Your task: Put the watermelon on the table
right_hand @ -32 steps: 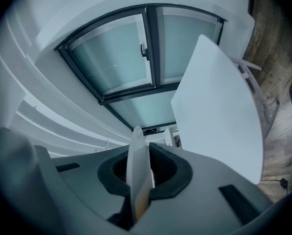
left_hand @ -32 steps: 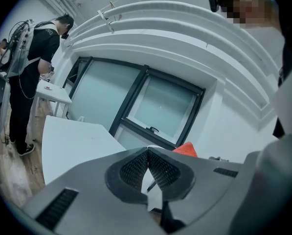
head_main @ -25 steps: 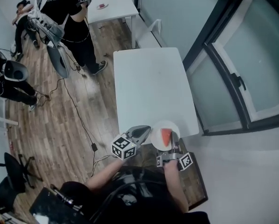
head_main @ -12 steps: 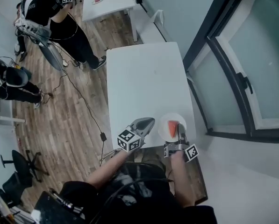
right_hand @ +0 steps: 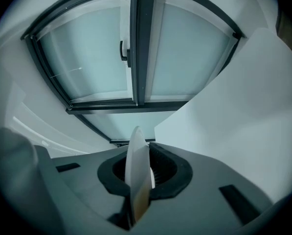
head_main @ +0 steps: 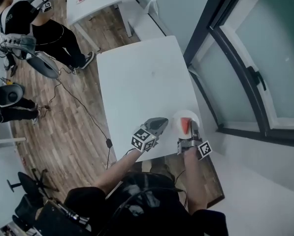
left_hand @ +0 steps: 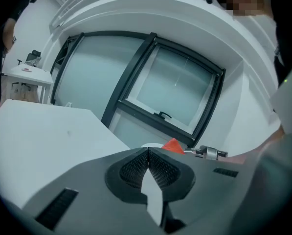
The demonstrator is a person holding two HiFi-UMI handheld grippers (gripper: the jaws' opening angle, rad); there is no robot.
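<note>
Nearest the person, 2 hands each hold a tool at the near edge of the white desk (head_main: pixel 139 77). The right tool (head_main: pixel 190 132) is clenched on the near rim of a white plate (head_main: pixel 178 117). In the right gripper view that rim stands edge-on between the pads, pinched from both sides. The left tool (head_main: pixel 161 124) sits just beside the plate on its left, its jaws pressed together with nothing between them.

On the plate lies the watermelon (head_main: pixel 186 125) — a red wedge just ahead of the right tool's tips, its long axis running roughly along that tool's line, away from the person. From the left tool it lies to the right, and its red tip shows past that tool's right jaw in the left gripper view.

The plate is over the desk's near right corner, close to both the near and the right edge. Whether its base touches the top I cannot tell. The bare desk stretches ahead and to the left — so, as I judge it, the set-down calls for lowering by the right tool, with a little travel forward and left to keep clear of the corner.

Farther off, the window (head_main: pixel 265 63) runs along the right.
</note>
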